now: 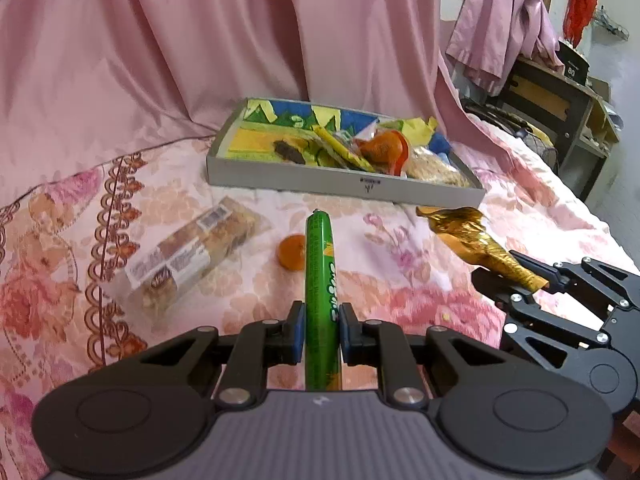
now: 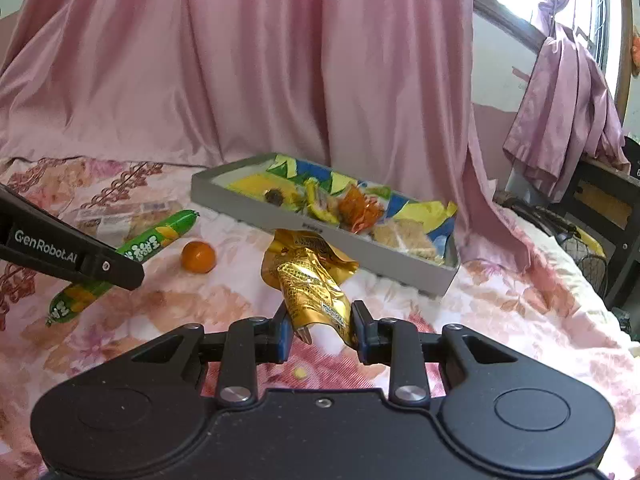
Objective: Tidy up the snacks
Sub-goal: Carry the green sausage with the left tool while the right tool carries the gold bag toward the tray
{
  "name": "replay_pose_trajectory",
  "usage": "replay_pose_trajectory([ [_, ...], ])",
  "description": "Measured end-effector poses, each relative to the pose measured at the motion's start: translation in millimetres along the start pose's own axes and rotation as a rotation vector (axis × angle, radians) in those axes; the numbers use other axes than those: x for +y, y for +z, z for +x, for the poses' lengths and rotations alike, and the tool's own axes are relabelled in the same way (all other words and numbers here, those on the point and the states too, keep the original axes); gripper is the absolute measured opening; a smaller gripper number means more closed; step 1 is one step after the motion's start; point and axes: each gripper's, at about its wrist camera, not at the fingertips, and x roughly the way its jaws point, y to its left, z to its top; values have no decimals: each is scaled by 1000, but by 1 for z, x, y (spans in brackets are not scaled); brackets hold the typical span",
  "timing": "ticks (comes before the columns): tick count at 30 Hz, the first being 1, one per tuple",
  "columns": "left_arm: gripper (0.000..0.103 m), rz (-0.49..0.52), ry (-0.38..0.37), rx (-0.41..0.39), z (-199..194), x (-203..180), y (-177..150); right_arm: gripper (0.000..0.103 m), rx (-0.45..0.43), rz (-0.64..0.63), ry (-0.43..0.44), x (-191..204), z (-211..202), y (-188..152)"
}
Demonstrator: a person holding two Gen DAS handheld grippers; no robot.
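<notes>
My left gripper [image 1: 320,330] is shut on a green sausage stick [image 1: 319,280], held above the floral bedspread; it also shows in the right wrist view [image 2: 160,240]. My right gripper [image 2: 320,334] is shut on a gold foil snack packet [image 2: 310,280], seen from the left wrist view [image 1: 476,242] at the right. A grey tray [image 1: 340,184] with several snacks stands ahead, in front of the pink curtain; it also shows in the right wrist view [image 2: 320,236]. A small orange [image 1: 291,251] and a clear-wrapped biscuit pack [image 1: 192,256] lie on the bedspread.
The pink curtain [image 1: 200,40] hangs behind the tray. A dark shelf unit [image 1: 560,112] with draped cloth stands at the far right beyond the bed edge. The orange [image 2: 198,256] lies between the two grippers.
</notes>
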Motion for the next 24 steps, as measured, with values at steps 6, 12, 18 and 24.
replay_pose_trajectory([
  [6, 19, -5, 16, -32, 7, -2, 15, 31, -36, 7, -11, -15, 5, 6],
  [12, 19, -26, 41, -61, 15, -2, 32, 31, -81, -11, -21, -25, 13, 12],
  [18, 19, -33, 58, -84, 23, -4, 45, 31, -119, -14, -22, -38, 24, 18],
  [24, 19, -48, 84, -106, 31, -8, 51, 31, -141, 35, -18, -55, 42, 25],
])
